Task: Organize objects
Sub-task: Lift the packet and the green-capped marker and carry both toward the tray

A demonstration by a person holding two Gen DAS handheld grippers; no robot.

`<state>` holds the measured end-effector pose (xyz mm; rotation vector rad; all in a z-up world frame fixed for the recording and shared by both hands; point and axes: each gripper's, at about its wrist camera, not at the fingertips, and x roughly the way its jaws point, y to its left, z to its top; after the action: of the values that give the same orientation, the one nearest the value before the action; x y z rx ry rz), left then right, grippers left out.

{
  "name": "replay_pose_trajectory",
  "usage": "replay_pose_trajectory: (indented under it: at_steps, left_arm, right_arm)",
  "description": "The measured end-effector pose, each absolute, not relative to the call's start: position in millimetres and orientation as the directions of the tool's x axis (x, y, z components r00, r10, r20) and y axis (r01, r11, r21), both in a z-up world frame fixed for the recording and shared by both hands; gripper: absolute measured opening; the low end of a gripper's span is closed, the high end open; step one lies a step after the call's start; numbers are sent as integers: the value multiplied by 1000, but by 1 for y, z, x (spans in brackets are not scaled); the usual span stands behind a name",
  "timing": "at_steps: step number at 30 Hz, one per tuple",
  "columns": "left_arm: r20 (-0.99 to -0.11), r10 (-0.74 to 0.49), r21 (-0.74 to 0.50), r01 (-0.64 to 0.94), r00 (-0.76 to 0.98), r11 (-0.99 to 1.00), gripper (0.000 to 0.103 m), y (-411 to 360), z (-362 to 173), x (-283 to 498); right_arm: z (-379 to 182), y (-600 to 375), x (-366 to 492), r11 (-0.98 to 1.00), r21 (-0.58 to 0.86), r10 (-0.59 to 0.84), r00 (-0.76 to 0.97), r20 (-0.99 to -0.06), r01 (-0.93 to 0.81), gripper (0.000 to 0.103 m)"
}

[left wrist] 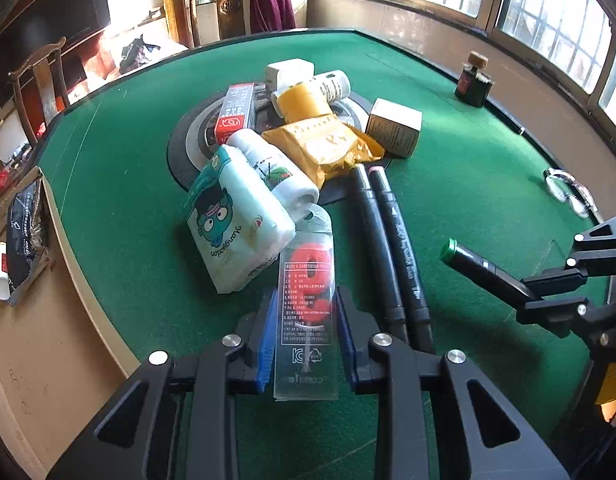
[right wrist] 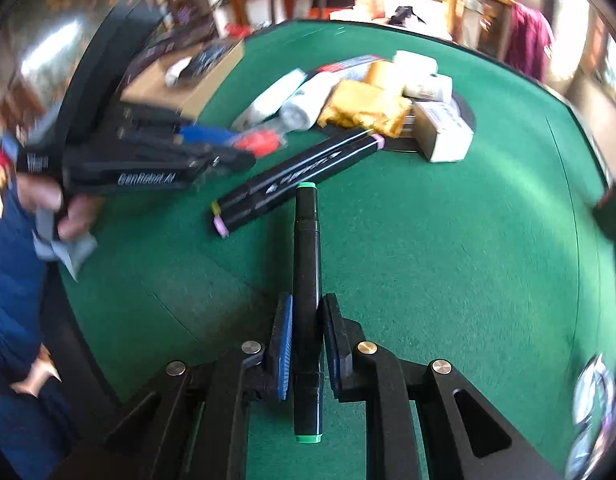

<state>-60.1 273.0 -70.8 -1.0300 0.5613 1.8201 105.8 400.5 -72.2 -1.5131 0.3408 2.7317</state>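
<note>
your left gripper (left wrist: 306, 334) pinches a clear plastic packet (left wrist: 306, 312) with a red piece inside it; the blue pads (left wrist: 268, 338) press on its two long edges, and the packet's far end lies against the pile of goods; your right gripper (right wrist: 306, 340) is pressed together on a black marker with green caps (right wrist: 306, 280); its pads clamp the barrel near the middle, one green cap pointing away from you and the other sticking out behind the jaws; in the left wrist view that same marker juts out of the right gripper above the green felt table (left wrist: 108, 160), well to the right of the packet.

two more black markers (left wrist: 387, 240) lie side by side on the felt, just right of the packet, their far ends touching a yellow pouch (left wrist: 323, 148); the pile also holds a tissue pack with a cartoon face (left wrist: 236, 224), a white bottle (left wrist: 276, 168), a red and white box (left wrist: 234, 110), a roll of tan tape (left wrist: 302, 102) and a small cardboard box (left wrist: 393, 128); a dark bottle (left wrist: 473, 80) stands well apart near the table's far edge.
</note>
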Motion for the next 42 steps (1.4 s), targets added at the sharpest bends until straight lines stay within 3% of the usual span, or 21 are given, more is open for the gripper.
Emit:
replay_pose_trajectory:
  at_steps: [3,17,34,42]
  left_arm:
    - [-817,540,-79,-890,-200,-449,27,269,-62,-61]
    - [-746,616,-173,-821,-251,-544,27,237,-36,-96]
    - [-690,651,-256,-734,-316,-629,27,195,-15,-134]
    - [-670,615,-317,-588,-417,-744,27,136,-5,-181]
  right_arm:
    - [-64,411,110,-948,291,-164,-584,-795,-130,16]
    - [-56,388,36,-880,431,-186,-693,-696,-197,16]
    - [-46,354,-26,-877,452,-220,-698,-681,-164,16]
    - [-37,318,-78,-898,429,-258,-675,-691,-96,16]
